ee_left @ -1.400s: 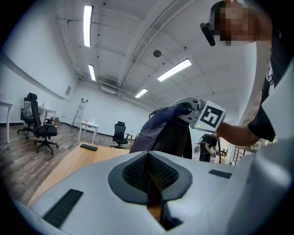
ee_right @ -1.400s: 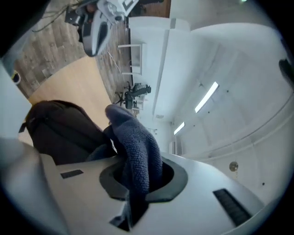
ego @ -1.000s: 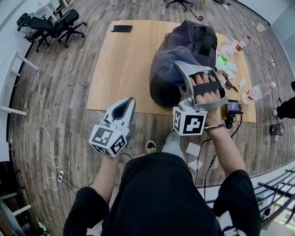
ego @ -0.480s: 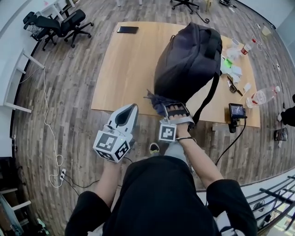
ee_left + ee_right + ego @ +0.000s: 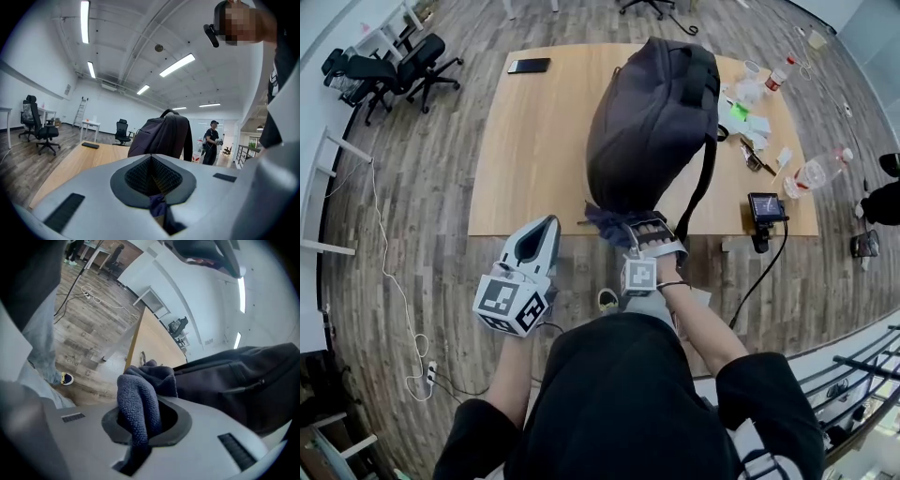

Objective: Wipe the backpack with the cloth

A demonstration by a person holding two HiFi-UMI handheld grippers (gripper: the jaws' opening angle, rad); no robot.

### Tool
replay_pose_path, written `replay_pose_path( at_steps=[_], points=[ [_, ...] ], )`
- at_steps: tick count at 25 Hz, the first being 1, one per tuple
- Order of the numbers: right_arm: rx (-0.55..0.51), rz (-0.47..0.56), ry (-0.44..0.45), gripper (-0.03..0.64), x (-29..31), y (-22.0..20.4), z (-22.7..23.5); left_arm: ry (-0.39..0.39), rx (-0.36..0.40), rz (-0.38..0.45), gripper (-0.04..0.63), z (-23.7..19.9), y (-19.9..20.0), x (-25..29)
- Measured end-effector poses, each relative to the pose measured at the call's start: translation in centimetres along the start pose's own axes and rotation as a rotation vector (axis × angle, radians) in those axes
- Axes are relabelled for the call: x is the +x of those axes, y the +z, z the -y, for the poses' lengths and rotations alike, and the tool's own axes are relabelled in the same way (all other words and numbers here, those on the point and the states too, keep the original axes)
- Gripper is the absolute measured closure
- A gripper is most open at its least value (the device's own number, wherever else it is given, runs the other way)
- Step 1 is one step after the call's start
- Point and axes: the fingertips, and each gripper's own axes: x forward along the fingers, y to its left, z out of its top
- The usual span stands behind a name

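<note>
A dark backpack (image 5: pixel 652 122) stands upright on the wooden table (image 5: pixel 534 141); it also shows in the left gripper view (image 5: pixel 161 136) and fills the right side of the right gripper view (image 5: pixel 234 380). My right gripper (image 5: pixel 623 225) is shut on a dark blue cloth (image 5: pixel 605 217), low against the backpack's near bottom at the table's front edge. In its own view the cloth (image 5: pixel 140 399) bunches out between the jaws. My left gripper (image 5: pixel 546 227) hangs shut and holds nothing, off the table's near edge to the left of the bag, its jaws (image 5: pixel 151 164) pointing toward the backpack.
A black phone (image 5: pixel 529 66) lies at the table's far left. Bottles (image 5: pixel 811 173), papers and small items crowd the table's right side, with a small screen device (image 5: pixel 766 208) at its near right edge. Office chairs (image 5: pixel 389 66) stand far left. A person (image 5: pixel 212 140) stands beyond the table.
My right gripper with the cloth has come down the backpack's front, from its upper part to its base by the table's near edge. The left gripper has stayed put.
</note>
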Motion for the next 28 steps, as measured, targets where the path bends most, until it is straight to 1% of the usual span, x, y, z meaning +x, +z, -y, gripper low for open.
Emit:
replay_pose_path(
  at_steps=[3,5,8,11,14,16,19,20,21,22,24,25,26,28],
  points=[
    [0.047,-0.027,-0.023,0.588,-0.9,-2.4,0.6,-0.020,-0.006,-0.004,0.580,0.4,-0.4,0.8],
    [0.059,-0.007,-0.085,0.588,-2.5,-2.5,3.1,-0.035,-0.014,-0.011,0.580,0.8,-0.7,1.4],
    [0.025,0.048,-0.215,0.588,-5.6,-1.3,8.4,-0.057,-0.024,-0.010,0.580,1.4,-0.8,2.2],
    [-0.026,0.075,-0.359,0.588,-9.3,-0.2,13.9,-0.075,-0.023,-0.005,0.580,1.9,-0.6,2.7],
    [-0.025,0.102,-0.523,0.588,-13.8,0.2,21.0,-0.081,-0.023,0.001,0.580,1.9,-0.3,2.9],
    [-0.023,0.123,-0.583,0.588,-16.2,0.4,25.3,-0.084,-0.026,0.005,0.580,1.9,-0.2,3.0],
    [-0.091,0.116,-0.698,0.588,-18.7,0.6,30.2,-0.083,-0.031,0.005,0.580,1.9,-0.3,3.0],
    [-0.096,0.095,-0.740,0.588,-19.3,0.2,31.7,-0.081,-0.033,0.005,0.580,1.9,-0.3,3.0],
    [-0.080,0.070,-0.768,0.588,-19.7,-0.7,33.1,-0.078,-0.034,0.006,0.580,1.7,-0.3,2.9],
    [-0.042,0.051,-0.774,0.588,-19.7,-1.6,34.4,-0.074,-0.036,0.007,0.580,1.5,-0.2,2.7],
    [0.039,0.063,-0.752,0.588,-19.5,-2.6,35.8,-0.062,-0.043,0.008,0.580,1.1,-0.2,2.5],
    [0.039,0.077,-0.754,0.588,-19.5,-2.4,35.7,-0.056,-0.049,0.009,0.580,0.9,-0.3,2.4],
    [0.013,0.089,-0.765,0.588,-19.5,-1.9,35.0,-0.051,-0.056,0.010,0.580,0.8,-0.4,2.4],
    [-0.029,0.125,-0.775,0.588,-19.0,-0.6,32.3,-0.047,-0.060,0.015,0.580,0.8,-0.4,2.4]
  ],
)
